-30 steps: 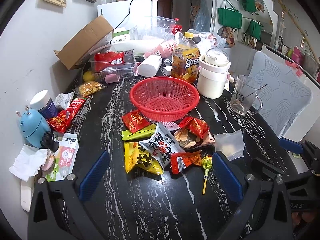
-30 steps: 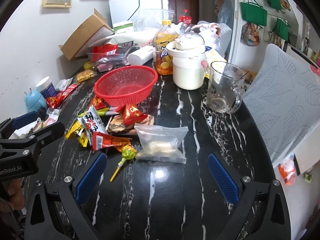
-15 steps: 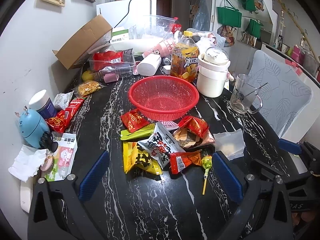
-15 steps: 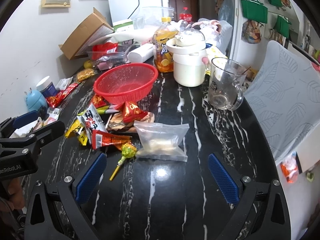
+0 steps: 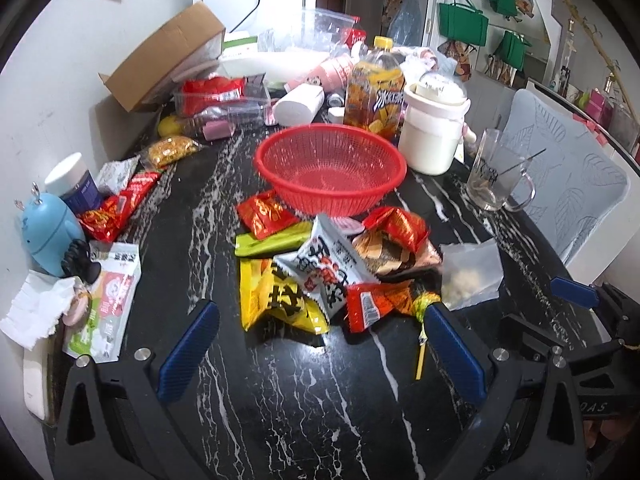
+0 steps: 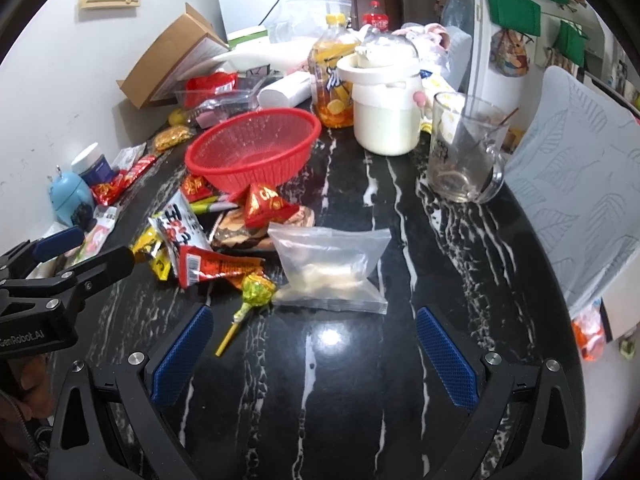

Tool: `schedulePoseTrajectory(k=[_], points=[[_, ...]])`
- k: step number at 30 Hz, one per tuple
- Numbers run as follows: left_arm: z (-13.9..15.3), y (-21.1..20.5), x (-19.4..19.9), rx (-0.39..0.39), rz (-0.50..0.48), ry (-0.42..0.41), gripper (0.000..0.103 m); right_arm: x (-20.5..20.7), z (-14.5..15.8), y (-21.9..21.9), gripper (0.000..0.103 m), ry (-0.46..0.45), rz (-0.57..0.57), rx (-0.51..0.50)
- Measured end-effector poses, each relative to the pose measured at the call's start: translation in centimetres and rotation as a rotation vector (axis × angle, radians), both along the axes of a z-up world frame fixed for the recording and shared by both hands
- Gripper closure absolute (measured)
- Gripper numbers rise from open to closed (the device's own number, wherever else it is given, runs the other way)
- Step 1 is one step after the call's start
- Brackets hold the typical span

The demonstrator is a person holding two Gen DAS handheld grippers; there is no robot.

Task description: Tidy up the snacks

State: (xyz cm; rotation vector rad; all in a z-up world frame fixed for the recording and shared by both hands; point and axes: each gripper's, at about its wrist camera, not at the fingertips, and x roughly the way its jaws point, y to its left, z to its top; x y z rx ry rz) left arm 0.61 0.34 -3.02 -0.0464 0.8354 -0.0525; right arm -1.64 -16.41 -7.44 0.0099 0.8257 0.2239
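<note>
Snack packets (image 5: 320, 276) lie heaped on the black marble table (image 5: 280, 400) just before the empty red basket (image 5: 332, 172). "GenRobot.AI" reads on the left gripper (image 5: 320, 344), jaws wide and empty. Right gripper (image 6: 314, 354) also gapes, behind the clear zip bag (image 6: 330, 268).

Bare black table (image 6: 320, 392) lies open up to the snack pile (image 5: 320, 276), which crowds the red basket's (image 5: 332, 168) near side, while a glass mug (image 6: 460, 152) and white pot (image 6: 386, 112) flank its right.
</note>
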Motion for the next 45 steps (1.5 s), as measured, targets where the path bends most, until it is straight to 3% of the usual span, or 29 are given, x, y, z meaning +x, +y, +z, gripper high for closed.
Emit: schedulePoseTrajectory(k=[22, 34, 42, 45], points=[[-4.0, 1.3, 1.3, -0.043, 0.036, 0.061, 0.0, 3.1, -3.3, 0.3, 0.0, 0.029, -0.004, 0.024], [-4.2, 1.5, 1.6, -0.043, 0.052, 0.057, 0.0, 6.2, -4.3, -0.1, 0.001, 0.039, -0.002, 0.074], [-4.0, 1.1, 1.7, -0.039, 0.044, 0.059, 0.0, 7.1, -5.1, -0.2, 0.034, 0.062, 0.019, 0.105], [-3.8, 0.7, 1.6, -0.038, 0.039, 0.057, 0.0, 7.0, -4.9, -0.7, 0.041, 0.054, 0.013, 0.131]])
